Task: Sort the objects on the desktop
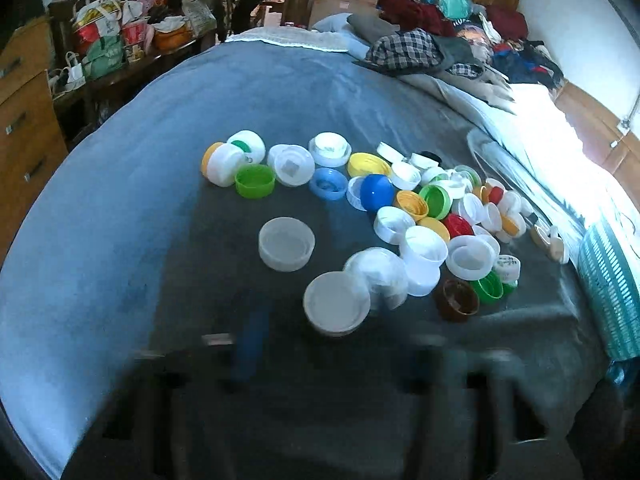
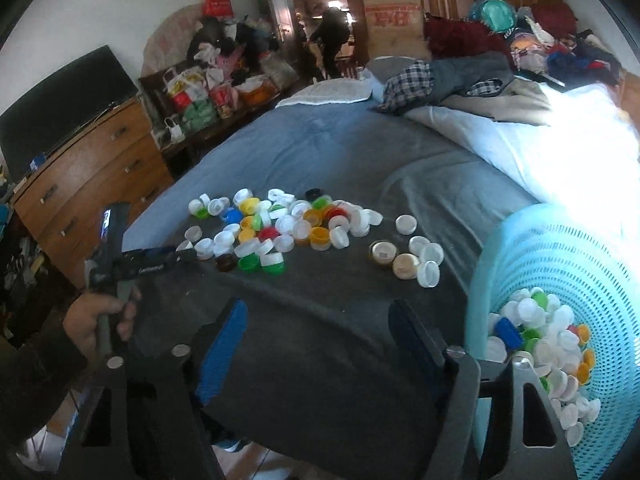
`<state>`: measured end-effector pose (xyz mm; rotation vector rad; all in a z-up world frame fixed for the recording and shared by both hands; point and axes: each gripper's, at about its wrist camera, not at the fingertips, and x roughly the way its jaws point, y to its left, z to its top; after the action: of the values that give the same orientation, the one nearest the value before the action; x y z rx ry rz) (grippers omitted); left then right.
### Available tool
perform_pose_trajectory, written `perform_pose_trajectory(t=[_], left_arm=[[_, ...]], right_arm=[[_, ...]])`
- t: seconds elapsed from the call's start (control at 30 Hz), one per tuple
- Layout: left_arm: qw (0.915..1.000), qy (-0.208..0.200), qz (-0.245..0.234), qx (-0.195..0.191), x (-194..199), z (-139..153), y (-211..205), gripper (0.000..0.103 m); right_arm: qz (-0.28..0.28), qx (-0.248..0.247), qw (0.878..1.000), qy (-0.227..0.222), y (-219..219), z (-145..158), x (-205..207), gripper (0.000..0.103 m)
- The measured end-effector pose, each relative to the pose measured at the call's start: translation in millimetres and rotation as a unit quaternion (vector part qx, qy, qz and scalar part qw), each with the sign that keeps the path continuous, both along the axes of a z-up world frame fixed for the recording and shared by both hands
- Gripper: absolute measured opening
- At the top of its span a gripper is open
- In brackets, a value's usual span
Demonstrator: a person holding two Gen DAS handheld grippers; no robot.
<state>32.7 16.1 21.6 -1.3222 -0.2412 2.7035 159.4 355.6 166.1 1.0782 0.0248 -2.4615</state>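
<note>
1. Bottle caps (image 2: 276, 236) lie in a loose heap on the grey blanket (image 2: 420, 168) of the bed; they are the things to sort.
2. The right gripper (image 2: 320, 340) has its two blue-padded jaws apart, and nothing is between them; only blanket shows there.
3. The left gripper (image 1: 324, 356) is very blurred in its own view. I judge its jaws are together and empty; a pale round lid (image 1: 337, 303) lies just ahead of them, apparently not held.
4. A hand (image 2: 96, 316) holds the left tool at the left edge of the right view.
5. Beside the right gripper stands a turquoise mesh basket (image 2: 560, 248), tilted, with many caps already inside, mostly white, some yellow, green and blue.
6. I think the work is partly done: the heap on the bed is large, and a few caps (image 2: 424, 256) lie apart near the basket.
</note>
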Motion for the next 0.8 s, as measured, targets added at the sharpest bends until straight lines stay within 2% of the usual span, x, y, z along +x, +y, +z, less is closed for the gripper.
perform_pose_trajectory(t=[0.03,0.13,0.2,0.4,0.47,0.53,0.6,0.63,0.7,0.8], left_arm=[[1.0,0.002,0.001,-0.001,2.0,2.4,0.6,0.025],[0.9998,0.022,0.002,-0.003,18.0,14.7,-1.7,0.025],[0.999,0.038,0.009,0.024,33.2,26.1,-10.5,0.026],[0.9976,0.049,0.025,0.041,51.2,31.6,-33.8,0.026],[0.9946,0.054,0.03,0.083,52.3,28.7,-49.3,0.026],[0.9934,0.04,0.027,0.104,46.0,17.8,-58.8,0.035],[0.9961,0.026,0.059,0.061,42.3,6.2,-66.1,0.038],[0.9961,0.025,0.062,0.058,43.0,2.9,-69.8,0.038],[0.9953,0.029,0.089,0.028,48.4,1.0,-77.7,0.038],[0.9946,0.03,0.094,0.031,53.5,-3.1,-87.0,0.037]], right_arm=[[0.005,0.003,1.0,-0.002,-4.1,-1.4,-0.6,0.067],[0.016,0.009,1.0,-0.005,-11.3,-3.5,-0.7,0.061],[0.023,0.006,1.0,-0.005,-16.6,-3.8,-2.0,0.061],[0.063,0.01,0.998,-0.015,-54.2,-10.6,-12.9,0.061],[0.08,0.012,0.997,-0.016,-71.8,-12.0,-16.6,0.061],[0.096,0.015,0.995,-0.013,-90.9,-11.1,-21.2,0.061],[0.106,0.013,0.994,-0.011,-106.0,-10.0,-24.5,0.061],[0.11,0.014,0.994,-0.011,-111.2,-10.1,-25.3,0.061],[0.119,0.018,0.993,-0.012,-123.4,-11.3,-27.1,0.061],[0.127,0.022,0.991,-0.018,-136.1,-16.2,-26.3,0.061]])
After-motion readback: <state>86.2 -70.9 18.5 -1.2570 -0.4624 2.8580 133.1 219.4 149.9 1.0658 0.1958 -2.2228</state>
